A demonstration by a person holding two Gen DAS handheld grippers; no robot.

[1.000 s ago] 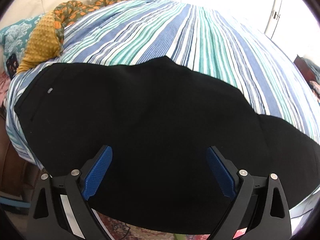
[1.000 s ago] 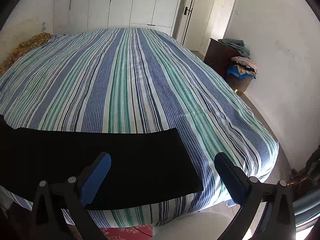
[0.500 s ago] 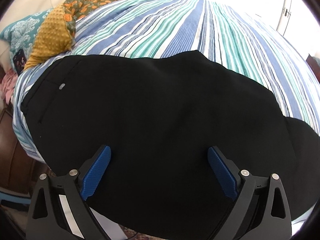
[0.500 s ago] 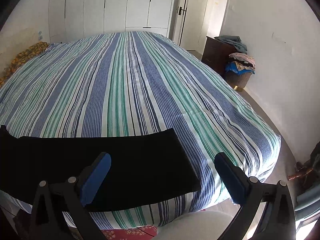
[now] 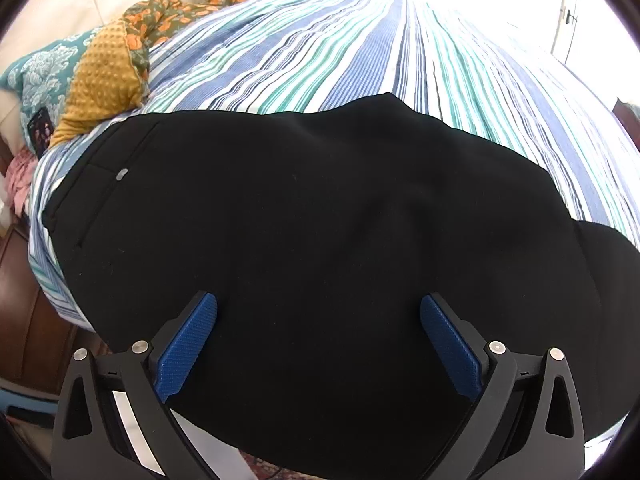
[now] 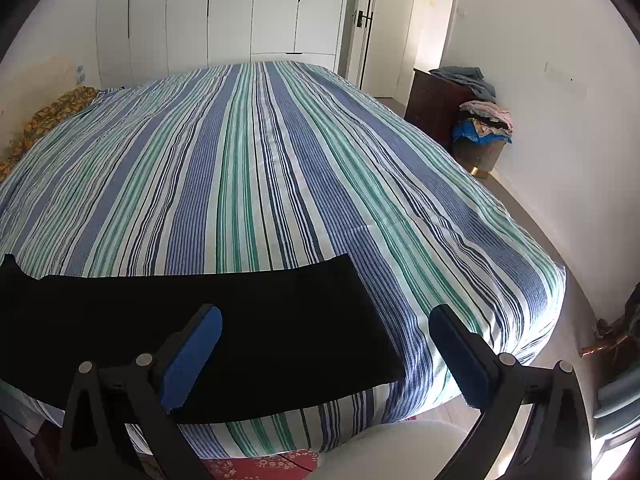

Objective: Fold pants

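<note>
Black pants (image 5: pixel 320 220) flat on striped bed (image 6: pixel 280 160); left gripper (image 5: pixel 318 312) opening, nothing pinched; right gripper (image 6: pixel 324 320) wide, empty.

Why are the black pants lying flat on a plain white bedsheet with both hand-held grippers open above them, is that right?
Nearly right. The bedsheet is not plain white: the right wrist view shows blue, green and white stripes. The black pants do lie flat on it, with the left hand-held gripper opening and the right hand-held gripper open, holding nothing.
</note>
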